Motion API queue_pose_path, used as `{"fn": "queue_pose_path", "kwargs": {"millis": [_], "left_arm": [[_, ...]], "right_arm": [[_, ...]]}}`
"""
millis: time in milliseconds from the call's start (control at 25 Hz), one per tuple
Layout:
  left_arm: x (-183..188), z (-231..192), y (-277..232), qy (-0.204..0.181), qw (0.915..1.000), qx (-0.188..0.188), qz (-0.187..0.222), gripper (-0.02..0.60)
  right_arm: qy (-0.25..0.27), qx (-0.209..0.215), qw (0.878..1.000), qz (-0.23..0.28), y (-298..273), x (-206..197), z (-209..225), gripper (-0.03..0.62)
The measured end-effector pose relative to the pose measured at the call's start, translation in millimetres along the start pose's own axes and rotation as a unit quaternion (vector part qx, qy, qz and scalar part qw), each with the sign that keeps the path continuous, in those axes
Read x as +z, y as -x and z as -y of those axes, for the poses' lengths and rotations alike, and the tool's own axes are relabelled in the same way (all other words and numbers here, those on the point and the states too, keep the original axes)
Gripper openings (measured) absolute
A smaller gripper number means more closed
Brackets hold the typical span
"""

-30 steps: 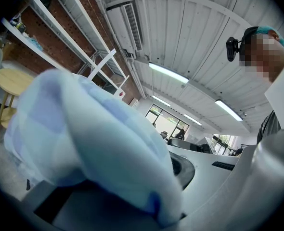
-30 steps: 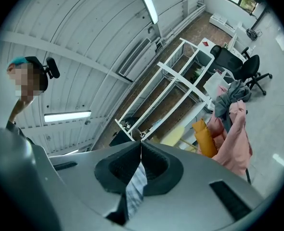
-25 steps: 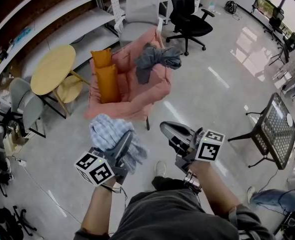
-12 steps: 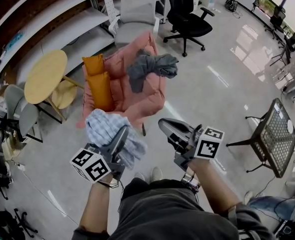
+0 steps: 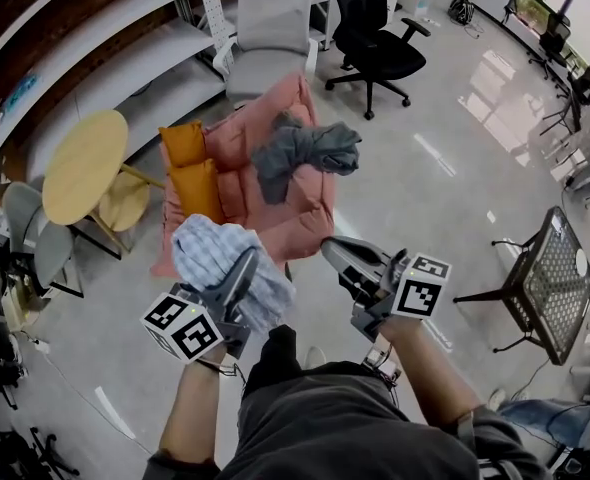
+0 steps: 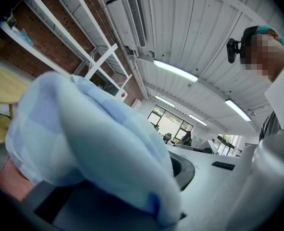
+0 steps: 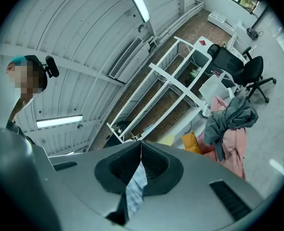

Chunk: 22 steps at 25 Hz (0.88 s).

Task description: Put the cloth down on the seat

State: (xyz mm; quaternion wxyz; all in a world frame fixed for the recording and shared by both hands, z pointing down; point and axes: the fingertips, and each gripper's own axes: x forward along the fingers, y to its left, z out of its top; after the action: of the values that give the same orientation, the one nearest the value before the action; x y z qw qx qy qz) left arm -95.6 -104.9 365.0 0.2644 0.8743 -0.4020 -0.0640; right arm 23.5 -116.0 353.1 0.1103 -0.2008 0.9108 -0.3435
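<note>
**Q:** Left gripper, state?
**A:** Your left gripper point(image 5: 247, 265) is clenched on the cloth point(image 5: 213, 256), a blue-check bundle bunched over its jaws. In the left gripper view the cloth point(image 6: 94, 148) fills most of the frame.

**Q:** Right gripper?
**A:** Your right gripper point(image 5: 337, 253) has its jaws closed tip to tip. It sits just right of the cloth and apart from it in the head view. Its own view shows a thin strip of blue check in the slit behind the tips. Whether that strip is pinched or only seen through the gap, I cannot tell.

**Q:** Where is the cloth relative to the seat?
**A:** You hold it in the air at the near edge of the pink chair point(image 5: 237, 148), towards its left side. It is not on the seat.

**Q:** What is on the chair?
**A:** A grey garment point(image 5: 305, 148) is heaped on the right and far part. Two orange cushions point(image 5: 193, 173) stand along the left side.

**Q:** Surroundings?
**A:** A round table point(image 5: 80, 163) stands left of the chair. A grey chair point(image 5: 267, 38) stands beyond it, and a black office chair point(image 5: 375, 28) is far right.
</note>
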Motion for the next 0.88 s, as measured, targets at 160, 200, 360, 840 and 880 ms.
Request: {"fn": "queue_pose_path", "kwargs": {"millis": [160, 200, 360, 840, 880], "left_arm": [[19.2, -30.9, -23.0, -0.007, 0.9999, -0.007, -0.006, 0.049], [24.5, -38.5, -28.7, -0.009, 0.9999, -0.008, -0.008, 0.049], [45.8, -73.4, -49.8, -0.007, 0.9998, -0.017, -0.012, 0.049], [107.3, -192.8, -110.1, -0.023, 0.9986, -0.032, -0.035, 0.049], [111.1, -202.3, -116.7, -0.026, 0.9985, -0.031, -0.038, 0.049]], "right_arm": [[0.000, -0.007, 1.000, 0.003, -27.4, 14.0, 24.7, 0.015], [-0.001, -0.010, 1.000, 0.004, -34.2, 17.5, 30.7, 0.015], [-0.004, -0.020, 1.000, 0.011, -62.6, 31.2, 55.0, 0.015], [-0.007, -0.059, 0.998, 0.026, -153.0, 74.6, 117.6, 0.015], [-0.007, -0.062, 0.998, 0.029, -158.1, 77.9, 122.2, 0.015]]}}
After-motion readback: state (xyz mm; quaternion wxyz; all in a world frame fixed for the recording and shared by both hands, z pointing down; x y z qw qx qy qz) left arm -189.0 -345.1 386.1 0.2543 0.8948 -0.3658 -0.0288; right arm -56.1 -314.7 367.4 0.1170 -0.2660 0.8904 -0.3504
